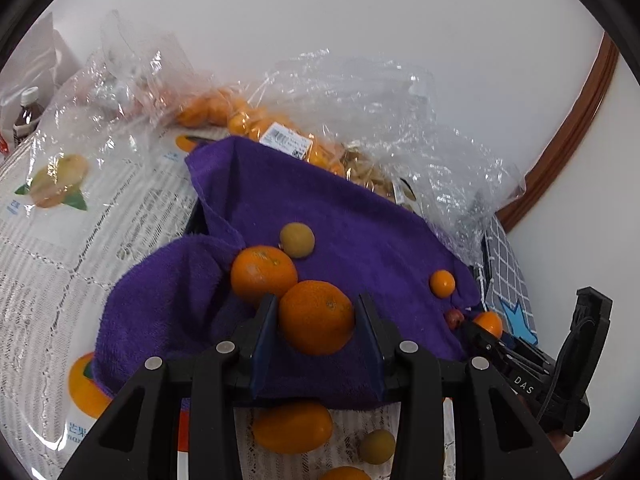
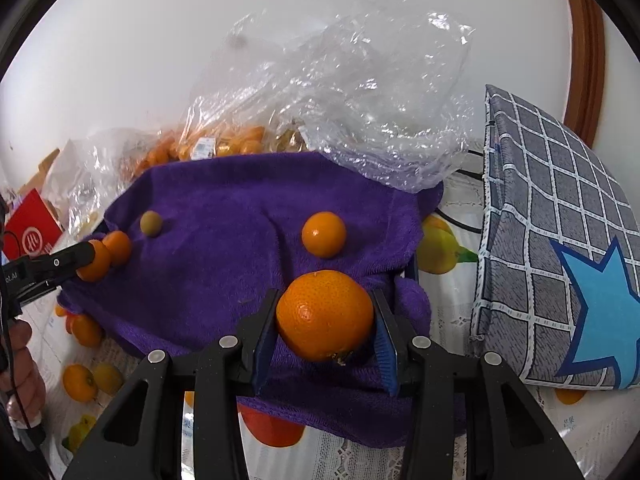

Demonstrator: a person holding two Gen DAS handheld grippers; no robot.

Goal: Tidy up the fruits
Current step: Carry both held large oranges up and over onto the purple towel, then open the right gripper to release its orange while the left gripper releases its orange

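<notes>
Each hand-held gripper of mine, left point(image 1: 316, 320) and right point(image 2: 325, 316), is clamped around a mandarin point(image 1: 316, 317) point(image 2: 325, 315) over the purple towel point(image 1: 340, 216), to set like fruits together.

Two oranges point(image 1: 316, 317) point(image 2: 325, 315) sit clamped over the purple towel point(image 1: 340, 216). Smaller fruit — one orange point(image 2: 323, 234), one greenish point(image 2: 151, 223) — lie toward its far edge.

A deep purple towel point(image 2: 224, 200) carries bright orange mandarins point(image 2: 325, 315) and a dull olive-green small fruit point(image 2: 151, 223). The grippers' frames are black with blue finger pads point(image 2: 385, 344). A grey bag point(image 2: 560, 216) bears a white grid and a light blue star. A clear plastic bag point(image 1: 256, 120) shows orange fruit.
</notes>
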